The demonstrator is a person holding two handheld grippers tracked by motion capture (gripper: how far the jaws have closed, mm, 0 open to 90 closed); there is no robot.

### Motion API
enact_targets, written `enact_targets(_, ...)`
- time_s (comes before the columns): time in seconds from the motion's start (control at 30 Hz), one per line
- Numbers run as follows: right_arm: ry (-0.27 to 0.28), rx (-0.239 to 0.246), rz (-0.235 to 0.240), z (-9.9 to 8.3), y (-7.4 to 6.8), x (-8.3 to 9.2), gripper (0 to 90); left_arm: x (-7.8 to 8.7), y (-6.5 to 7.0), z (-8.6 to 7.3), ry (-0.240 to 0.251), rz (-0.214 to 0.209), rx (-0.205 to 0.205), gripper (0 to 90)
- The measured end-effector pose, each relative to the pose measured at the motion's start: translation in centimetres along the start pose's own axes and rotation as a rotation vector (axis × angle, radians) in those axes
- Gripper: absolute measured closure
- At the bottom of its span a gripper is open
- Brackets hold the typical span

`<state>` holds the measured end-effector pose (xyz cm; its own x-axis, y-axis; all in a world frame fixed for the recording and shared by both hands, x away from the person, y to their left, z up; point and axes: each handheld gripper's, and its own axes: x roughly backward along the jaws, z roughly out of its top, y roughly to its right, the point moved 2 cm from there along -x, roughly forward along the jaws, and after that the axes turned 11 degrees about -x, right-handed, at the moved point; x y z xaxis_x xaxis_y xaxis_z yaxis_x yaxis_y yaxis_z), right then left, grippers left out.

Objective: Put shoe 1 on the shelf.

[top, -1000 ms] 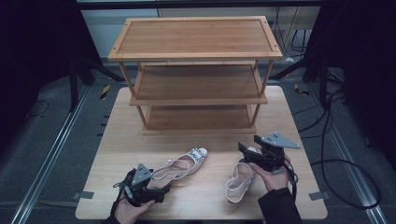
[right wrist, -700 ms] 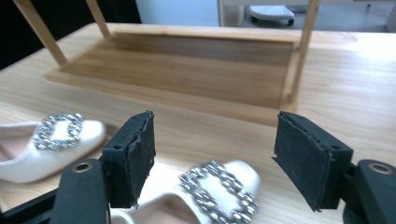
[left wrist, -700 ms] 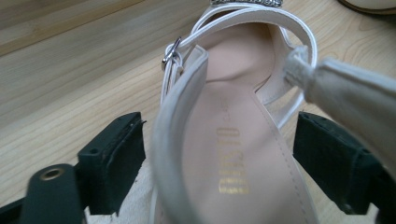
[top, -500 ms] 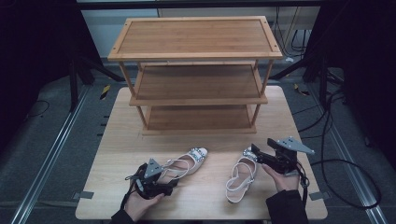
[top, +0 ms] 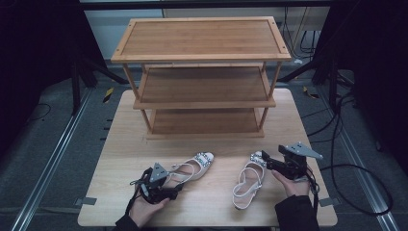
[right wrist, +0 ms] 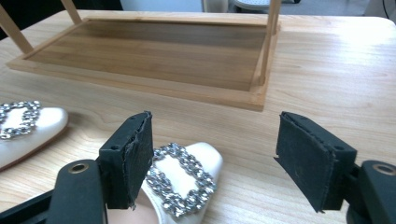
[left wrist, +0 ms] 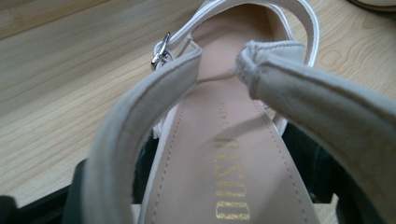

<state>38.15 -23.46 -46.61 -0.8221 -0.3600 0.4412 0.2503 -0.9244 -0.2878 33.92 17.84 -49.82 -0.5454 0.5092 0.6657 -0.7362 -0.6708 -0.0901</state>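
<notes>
At the near edge of the counter (top: 115, 159), the left tongs (top: 174, 188) are set around the heel end of the left shoe (top: 192, 168); whether it is pinched cannot be told. The right tongs (right wrist: 212, 161) are held spread at the jewelled toe of the right shoe (top: 248, 180). Farther back, a three-tier wooden rack (top: 202, 72) is stood.
</notes>
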Motion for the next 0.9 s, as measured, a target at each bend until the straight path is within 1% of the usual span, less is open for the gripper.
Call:
enact_targets(0.07,0.001,-0.008,-0.005,-0.1,0.2,0.0,27.8,0.0,-0.1,0.0,0.001,-0.002,0.012,36.2)
enact_targets(0.17,0.0,-0.003,-0.012,-0.1,0.4,0.1,27.8,0.1,-0.1,0.1,-0.001,0.0,0.018,37.3)
enact_targets(0.37,-0.01,0.011,-0.026,-0.3,0.8,-0.1,27.8,0.2,-0.1,0.1,0.001,-0.006,0.016,38.2)
enact_targets(0.47,-0.018,0.012,-0.036,-0.4,1.0,-0.1,27.8,0.5,-0.2,0.3,-0.006,-0.011,0.008,38.3)
enact_targets(0.57,-0.021,0.011,-0.045,-0.6,1.3,0.0,27.9,0.9,-0.1,0.4,0.005,-0.016,0.005,38.4)
enact_targets(0.67,-0.018,0.009,-0.053,-0.6,1.7,0.2,28.0,1.8,-0.1,0.9,0.039,0.0,0.005,38.4)
enact_targets(0.77,-0.012,0.003,-0.058,-0.6,1.9,0.3,28.2,2.8,-0.5,1.4,0.068,0.033,0.0,38.4)
enact_targets(0.83,-0.01,-0.001,-0.063,-0.6,2.1,0.3,28.2,3.2,-1.3,1.8,0.077,0.062,0.0,38.4)
enact_targets(0.9,-0.008,-0.005,-0.067,-0.6,2.2,0.4,28.2,3.4,-2.3,2.3,0.083,0.09,0.018,38.3)
